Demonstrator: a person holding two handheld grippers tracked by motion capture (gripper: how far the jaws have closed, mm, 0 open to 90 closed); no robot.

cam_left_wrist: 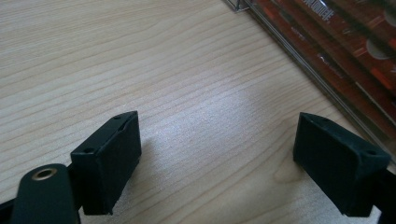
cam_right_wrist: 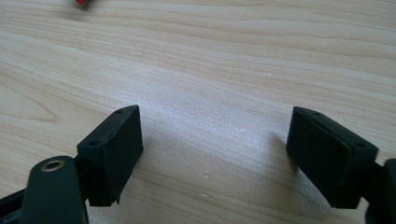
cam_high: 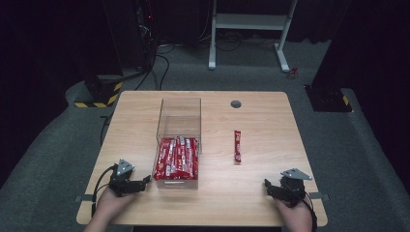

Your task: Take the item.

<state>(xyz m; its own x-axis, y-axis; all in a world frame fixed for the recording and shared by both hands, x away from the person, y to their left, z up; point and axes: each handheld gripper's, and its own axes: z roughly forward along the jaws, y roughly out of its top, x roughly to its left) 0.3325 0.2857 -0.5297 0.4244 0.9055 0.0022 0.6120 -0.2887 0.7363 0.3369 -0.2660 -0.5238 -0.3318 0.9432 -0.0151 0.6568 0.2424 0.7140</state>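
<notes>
A clear plastic box (cam_high: 178,145) stands left of the table's middle, its near half packed with several red snack sticks (cam_high: 177,158). One loose red stick (cam_high: 237,146) lies on the wood to the box's right. My left gripper (cam_high: 145,182) rests at the near left, open, jaws empty, just beside the box's near left corner (cam_left_wrist: 327,70). My right gripper (cam_high: 267,185) rests at the near right, open and empty over bare wood. The tip of the loose stick (cam_right_wrist: 81,2) peeks in at the top edge of the right gripper view.
The wooden table (cam_high: 261,121) has a round grommet hole (cam_high: 236,104) near its far edge. Beyond it stand a white frame (cam_high: 249,29), cables and dark cabinets on grey carpet. Bare wood lies between the two grippers.
</notes>
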